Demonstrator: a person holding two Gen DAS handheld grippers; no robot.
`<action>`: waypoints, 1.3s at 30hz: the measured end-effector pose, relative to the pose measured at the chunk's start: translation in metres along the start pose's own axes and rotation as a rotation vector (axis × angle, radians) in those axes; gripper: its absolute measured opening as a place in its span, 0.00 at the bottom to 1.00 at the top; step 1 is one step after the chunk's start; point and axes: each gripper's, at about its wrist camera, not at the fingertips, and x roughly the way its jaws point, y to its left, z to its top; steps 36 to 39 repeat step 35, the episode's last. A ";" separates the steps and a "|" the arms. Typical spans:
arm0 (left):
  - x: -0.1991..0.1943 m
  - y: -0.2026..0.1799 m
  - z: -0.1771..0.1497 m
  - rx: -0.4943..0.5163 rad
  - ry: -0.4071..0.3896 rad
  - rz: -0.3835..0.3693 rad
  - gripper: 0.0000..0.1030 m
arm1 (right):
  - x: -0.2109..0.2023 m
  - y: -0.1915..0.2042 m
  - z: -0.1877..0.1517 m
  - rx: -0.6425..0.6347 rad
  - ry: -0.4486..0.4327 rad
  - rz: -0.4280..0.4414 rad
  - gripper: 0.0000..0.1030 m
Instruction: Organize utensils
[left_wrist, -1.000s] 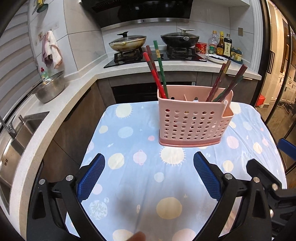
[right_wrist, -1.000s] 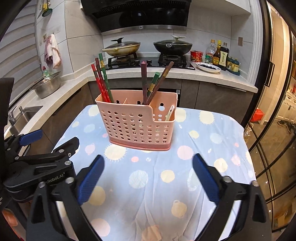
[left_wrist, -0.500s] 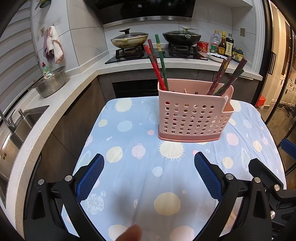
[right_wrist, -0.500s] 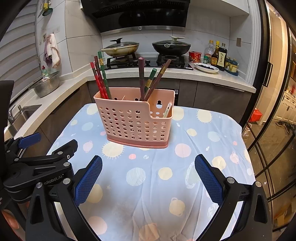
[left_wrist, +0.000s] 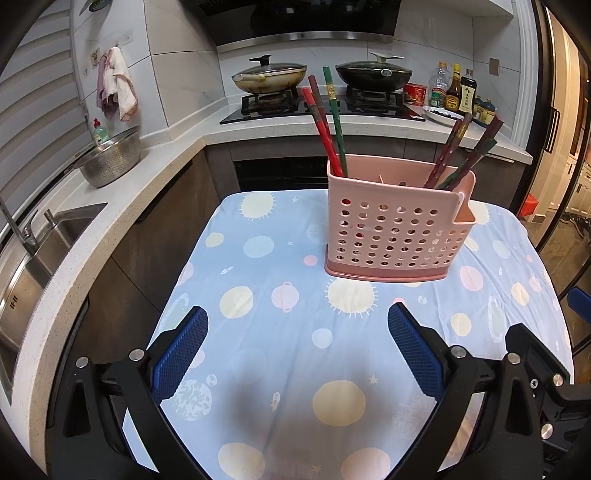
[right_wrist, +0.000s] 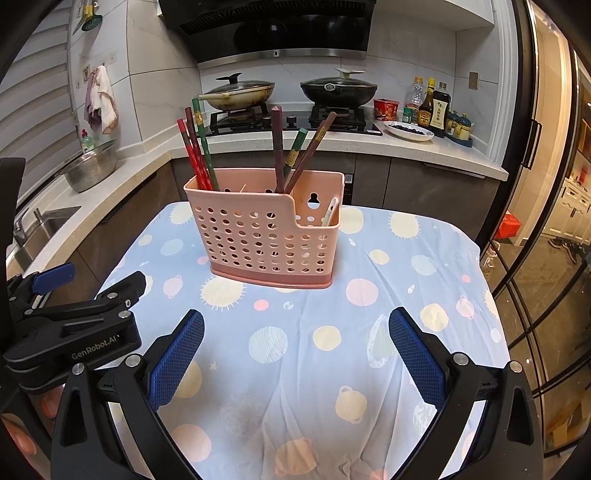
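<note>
evidently, both grippers are held spread wide and empty above the bench (left_wrist: 258, 332): the left gripper (left_wrist: 297, 354) and the right gripper (right_wrist: 295, 356) are kept well short of the pink caddy (right_wrist: 264, 240). the caddy is set upright on the patterned cloth (right_wrist: 406, 295), with 3 chopsticks (right_wrist: 195, 151) leaned at its left end, 3 more chopsticks (right_wrist: 295, 155) near the middle, and a pale utensil (right_wrist: 330, 212) in the low side pocket. the light caddy could be tipped or slid on the loose cloth if a leaning stick is pulled sideways; neighbouring sticks could be dragged out too.
</note>
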 end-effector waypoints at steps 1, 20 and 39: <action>0.000 0.000 0.000 0.001 -0.001 0.002 0.91 | 0.000 0.000 0.000 0.001 0.000 0.001 0.94; 0.001 -0.001 -0.003 0.006 0.014 0.005 0.91 | 0.001 -0.001 -0.002 0.006 0.007 -0.001 0.94; 0.002 0.003 -0.002 -0.012 0.022 -0.001 0.91 | 0.002 -0.003 -0.001 0.015 0.009 -0.008 0.94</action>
